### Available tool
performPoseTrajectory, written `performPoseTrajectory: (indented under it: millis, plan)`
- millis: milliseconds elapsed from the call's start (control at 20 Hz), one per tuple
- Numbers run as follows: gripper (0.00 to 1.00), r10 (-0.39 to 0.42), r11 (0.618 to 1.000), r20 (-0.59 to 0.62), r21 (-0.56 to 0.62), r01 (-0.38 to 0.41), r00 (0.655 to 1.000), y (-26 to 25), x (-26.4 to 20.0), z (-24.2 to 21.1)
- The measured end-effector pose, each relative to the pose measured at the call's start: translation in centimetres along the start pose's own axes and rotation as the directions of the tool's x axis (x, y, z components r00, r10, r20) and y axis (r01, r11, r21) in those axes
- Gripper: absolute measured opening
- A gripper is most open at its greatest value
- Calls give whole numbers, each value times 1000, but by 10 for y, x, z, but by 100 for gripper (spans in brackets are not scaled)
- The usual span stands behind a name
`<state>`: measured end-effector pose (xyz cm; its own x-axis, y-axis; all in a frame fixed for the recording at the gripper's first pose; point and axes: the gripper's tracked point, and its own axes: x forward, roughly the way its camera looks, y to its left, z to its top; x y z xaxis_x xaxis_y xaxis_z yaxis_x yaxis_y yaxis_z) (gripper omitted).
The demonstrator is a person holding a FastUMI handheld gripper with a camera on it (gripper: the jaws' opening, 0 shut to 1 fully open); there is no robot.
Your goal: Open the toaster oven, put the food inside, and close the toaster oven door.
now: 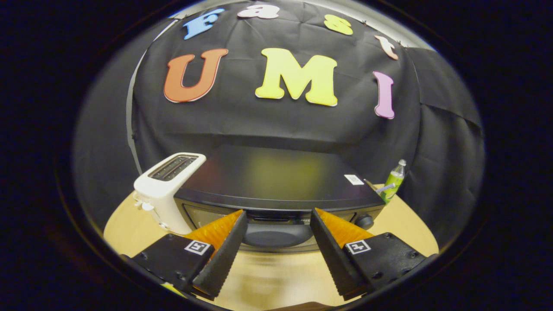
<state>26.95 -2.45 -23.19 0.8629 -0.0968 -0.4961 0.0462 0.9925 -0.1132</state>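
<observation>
Black toaster oven [276, 181] with a flat dark top and a glass-fronted door sitting on the round light wooden table [263, 276], just ahead of the gripper [278, 216], door looking shut.

Nearest: gripper fingers [224, 255] spreading wide apart, holding nothing, tips reaching up to the oven's front edge, a strip of bare tabletop showing between them. Door handle [276, 236], a dark rounded bar, lying in the gap between the fingertips, not touched by either finger as far as can be told. Dark round knob [365, 221] sitting at the oven's front right corner, just beside the right fingertip.

Beside the oven's left wall, close or touching (cannot tell which): white two-slot toaster [166, 190] standing upright near the table's left rim, open tabletop lying to its left. Small white sticker [354, 179] lying on the oven's top near the right rear edge.

Farther back, beyond the oven's right rear corner: green plastic bottle [394, 181] with a pale cap standing near the table's rim, bare table curving around in front of it. Black cloth wall [276, 125] hanging behind everything.
</observation>
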Motion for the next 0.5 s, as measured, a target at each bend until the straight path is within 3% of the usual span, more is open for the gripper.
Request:
performPoseTrajectory:
  millis: [200,500]
  plan:
    - [98,56,995,-61,90,-50,997,1,-6,-14]
    - [98,94,994,-173,68,-83,980,1,-38,-45]
